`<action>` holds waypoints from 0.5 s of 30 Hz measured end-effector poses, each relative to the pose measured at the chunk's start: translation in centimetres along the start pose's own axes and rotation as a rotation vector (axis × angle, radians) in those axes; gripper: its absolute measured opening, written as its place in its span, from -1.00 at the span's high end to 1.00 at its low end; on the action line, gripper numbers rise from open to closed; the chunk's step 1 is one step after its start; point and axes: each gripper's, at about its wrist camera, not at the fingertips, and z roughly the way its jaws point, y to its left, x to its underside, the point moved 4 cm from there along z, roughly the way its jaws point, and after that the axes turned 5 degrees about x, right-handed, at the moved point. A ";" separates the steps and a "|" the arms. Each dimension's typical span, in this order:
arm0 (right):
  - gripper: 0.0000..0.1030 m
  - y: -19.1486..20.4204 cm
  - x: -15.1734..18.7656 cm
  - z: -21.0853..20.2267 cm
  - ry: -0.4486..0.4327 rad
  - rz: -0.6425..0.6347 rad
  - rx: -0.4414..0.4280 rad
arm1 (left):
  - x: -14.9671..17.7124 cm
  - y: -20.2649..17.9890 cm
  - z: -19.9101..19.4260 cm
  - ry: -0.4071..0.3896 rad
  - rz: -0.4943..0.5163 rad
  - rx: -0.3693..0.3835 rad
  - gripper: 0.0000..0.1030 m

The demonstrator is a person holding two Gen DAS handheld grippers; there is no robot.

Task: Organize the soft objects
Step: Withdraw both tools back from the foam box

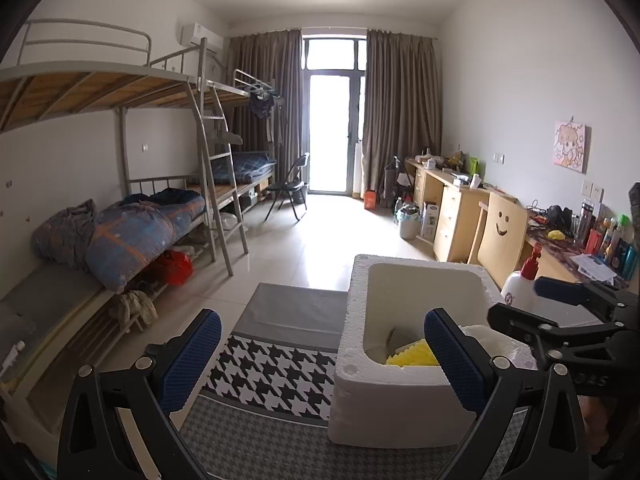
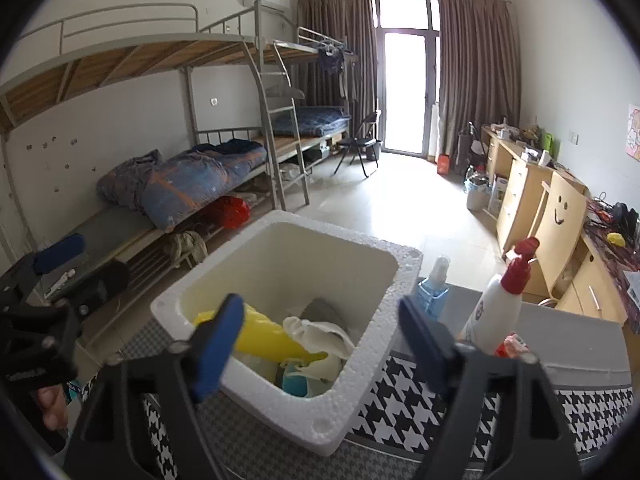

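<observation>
A: Foam box (image 2: 280, 320) sits mid-frame in the right wrist view, on the houndstooth cloth (image 2: 420, 396) that covers the counter. Inside lie the soft things: a yellow piece (image 2: 272, 340), a white cloth (image 2: 320, 334) crumpled at its right, and something light blue (image 2: 294, 384) lower down by the near wall.

B: And the right gripper (image 2: 320, 344)?

A: Its fingers stand released, spread wide over the box's near corner, with nothing pressed between the blue pads.

B: What crowds it?

A: Right of the box, a small blue spray bottle (image 2: 434, 284) stands just beside the foam wall, and a white bottle with a red trigger top (image 2: 500, 304) stands a little further right. A red-and-pink item (image 2: 510, 344) at that bottle's base is partly hidden behind the right finger; I cannot tell what it is.

B: The left gripper (image 1: 324, 360)?

A: Released too, its fingers wide apart in the lower part of the left wrist view. The right-hand finger stands in front of the box (image 1: 400, 380) and hides part of the yellow piece (image 1: 408, 354). The other gripper reaches in from the right edge of that frame.

B: Beyond the counter?

A: Bunk beds (image 2: 180, 120) in the left of the frame, a folding chair (image 2: 360, 140) by the bright door.
</observation>
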 end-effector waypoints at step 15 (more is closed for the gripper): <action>-0.86 -1.4 0.8 -3.1 -0.053 0.030 0.027 | -0.1 -1.8 -2.4 -0.029 0.040 0.036 -0.98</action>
